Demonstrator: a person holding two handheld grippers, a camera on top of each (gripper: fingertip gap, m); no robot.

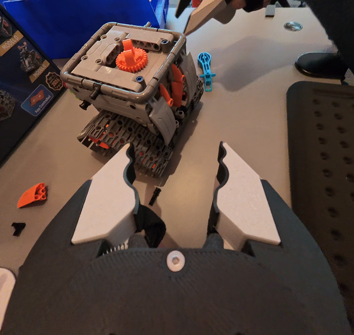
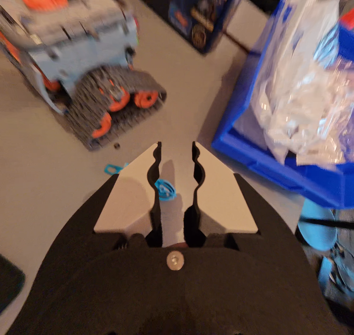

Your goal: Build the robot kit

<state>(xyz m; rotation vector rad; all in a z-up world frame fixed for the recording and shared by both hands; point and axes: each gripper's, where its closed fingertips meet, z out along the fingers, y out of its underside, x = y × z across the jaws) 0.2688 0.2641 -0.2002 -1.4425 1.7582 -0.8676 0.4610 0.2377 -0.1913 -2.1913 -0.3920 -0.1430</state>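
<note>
Jaws of the left gripper spread wide, holding nothing, hovering over the bench. Between them, nearer the left jaw: a small black pin lying on the bench. Just past the left tip: a grey and orange tracked model, its tread almost at the jaw, an orange gear on top. Left of the jaws: an orange curved piece and a small black connector. Right: a black perforated mat. Beyond the model: a blue tool, a blue bin, a dark printed box.

Jaws of the right gripper parted by a narrow gap, gripping nothing, above the bench. Seen through the gap, low down by the left jaw: the blue tool, on the bench. Ahead-left: the blurred model. Right: the blue bin with clear plastic bags.
</note>
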